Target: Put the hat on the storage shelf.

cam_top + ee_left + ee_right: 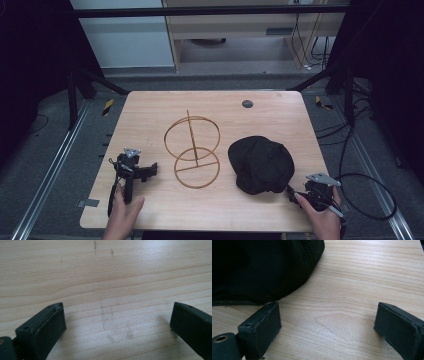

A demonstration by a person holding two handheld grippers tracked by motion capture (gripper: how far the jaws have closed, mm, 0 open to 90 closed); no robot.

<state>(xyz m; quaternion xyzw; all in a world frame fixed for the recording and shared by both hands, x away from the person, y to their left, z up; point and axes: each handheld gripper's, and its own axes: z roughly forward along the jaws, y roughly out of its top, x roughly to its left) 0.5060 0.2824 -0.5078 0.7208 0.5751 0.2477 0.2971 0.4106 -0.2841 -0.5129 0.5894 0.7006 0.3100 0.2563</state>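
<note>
The black cap [261, 164] lies right of centre on the bench [150, 107], beside the wire stand [194, 150], both tools released — right tool [327, 322] just beside its edge, left tool [117, 320] over bare wood — so a shallow pinch might only drag fabric.

Cap [261, 164] right of wire stand [194, 150], on table [150, 115].

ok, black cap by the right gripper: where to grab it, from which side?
Probably the cap's near edge, from the person's side with the right gripper, open and beside it. In the right gripper view the hem lies flat on the table, thin enough to pinch.
</note>
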